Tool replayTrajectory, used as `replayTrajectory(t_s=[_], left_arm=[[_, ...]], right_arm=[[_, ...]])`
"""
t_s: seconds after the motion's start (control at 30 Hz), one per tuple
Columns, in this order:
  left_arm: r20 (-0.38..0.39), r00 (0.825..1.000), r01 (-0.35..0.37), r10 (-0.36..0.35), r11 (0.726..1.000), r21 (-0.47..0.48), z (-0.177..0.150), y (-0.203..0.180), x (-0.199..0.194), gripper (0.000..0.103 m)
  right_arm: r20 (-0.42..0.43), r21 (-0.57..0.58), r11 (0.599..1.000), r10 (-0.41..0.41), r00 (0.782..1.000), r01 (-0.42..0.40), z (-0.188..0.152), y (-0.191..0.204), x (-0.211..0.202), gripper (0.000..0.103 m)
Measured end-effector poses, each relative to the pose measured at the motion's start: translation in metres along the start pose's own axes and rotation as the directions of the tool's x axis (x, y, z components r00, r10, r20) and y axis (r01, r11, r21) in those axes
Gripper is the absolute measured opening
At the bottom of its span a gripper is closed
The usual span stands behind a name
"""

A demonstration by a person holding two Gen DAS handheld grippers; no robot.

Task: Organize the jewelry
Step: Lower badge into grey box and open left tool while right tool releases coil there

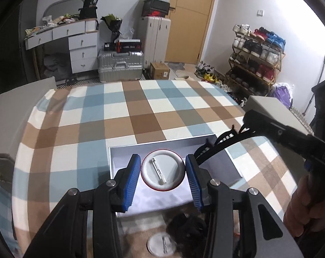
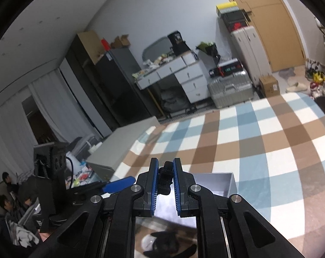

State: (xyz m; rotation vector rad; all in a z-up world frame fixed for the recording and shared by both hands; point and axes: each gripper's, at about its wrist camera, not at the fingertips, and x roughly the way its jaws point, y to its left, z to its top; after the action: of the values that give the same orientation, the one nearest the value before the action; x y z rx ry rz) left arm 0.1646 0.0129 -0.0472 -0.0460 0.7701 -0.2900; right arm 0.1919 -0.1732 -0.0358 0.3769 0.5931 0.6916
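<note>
A round white pin badge with a red rim, its back and pin showing, is clamped between the blue pads of my left gripper. It hangs over an open grey box on the checked tablecloth. My right gripper comes in from the right, shut on one end of a black toothed headband that curves down towards the box. In the right wrist view that gripper pinches the black headband end, with the box just beyond and one blue left fingertip to the left.
A second white badge and a black fluffy hair item lie on the cloth near the table's front edge. Grey blocks stand at the table's left and right. A person's hand grips the right tool.
</note>
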Motion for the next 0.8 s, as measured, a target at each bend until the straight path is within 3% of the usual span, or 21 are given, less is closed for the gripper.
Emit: replayTrajectory(t_s=[0.47,0.8], left_arm=[[-0.076,0.996,0.041,-0.043,0.999,-0.027,0.001,0.007,0.027,0.037],[-0.072,0.997,0.038,-0.041,0.999,-0.035,0.003,0.009,0.031,0.037]], right_arm=[[-0.095,0.024,1.000,-0.009,0.995,0.011,-0.012,-0.022,0.037,0.013],[-0.128,0.053,0.999,-0.001,0.992,0.008,-0.015,-0.028,0.046,0.013]])
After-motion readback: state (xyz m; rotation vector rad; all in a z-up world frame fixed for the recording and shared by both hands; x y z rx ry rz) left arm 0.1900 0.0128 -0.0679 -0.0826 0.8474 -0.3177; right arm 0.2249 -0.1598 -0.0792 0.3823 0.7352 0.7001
